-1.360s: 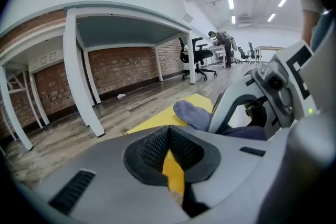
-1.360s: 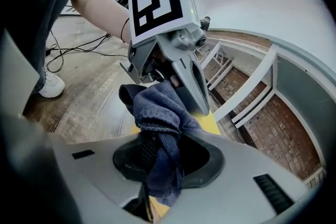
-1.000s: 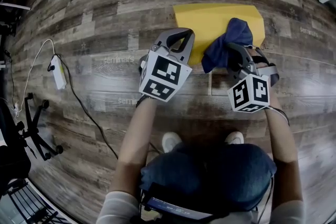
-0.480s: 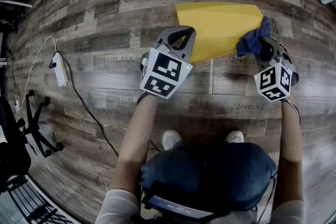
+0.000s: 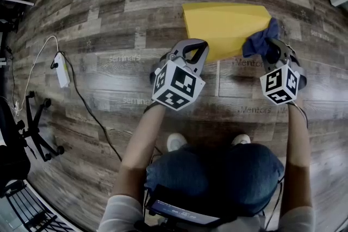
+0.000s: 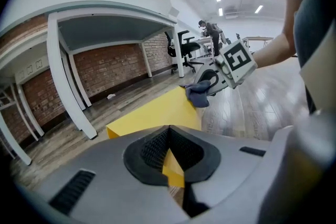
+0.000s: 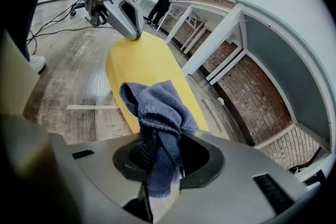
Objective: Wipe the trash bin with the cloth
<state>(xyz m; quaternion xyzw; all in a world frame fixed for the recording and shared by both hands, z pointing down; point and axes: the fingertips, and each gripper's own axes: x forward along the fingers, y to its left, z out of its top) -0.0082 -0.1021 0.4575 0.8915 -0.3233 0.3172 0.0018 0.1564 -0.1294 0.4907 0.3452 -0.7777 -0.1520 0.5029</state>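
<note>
1. The trash bin [image 5: 225, 27] is yellow and lies on its side on the wooden floor [image 5: 109, 19], in front of the person. In the head view it is in the upper middle, with one broad flat side turned up.
2. The right tool [image 5: 270, 47] pinches the cloth [image 5: 260, 41], which is dark blue. In the right gripper view the jaws are closed on a bunch of the fabric. One part hangs down between them and the rest stands up in folds in front of them.
3. The cloth is at the right near corner of the bin and lies against its yellow surface there.
4. The left tool [image 5: 191, 43] has its jaws pressed together, and nothing is between them. In the left gripper view only the yellow bin shows behind the closed pads.
5. The tip of the left tool is at the near left edge of the bin. I cannot tell if it touches the bin.
6. The two tools are well apart, one at each near end of the bin.
7. On the floor at the left lies a white power strip [image 5: 61, 74], with a dark cable [image 5: 89, 117] that runs toward the person.
8. The person's light shoes [image 5: 176, 143] are on the floor below the tools.
</note>
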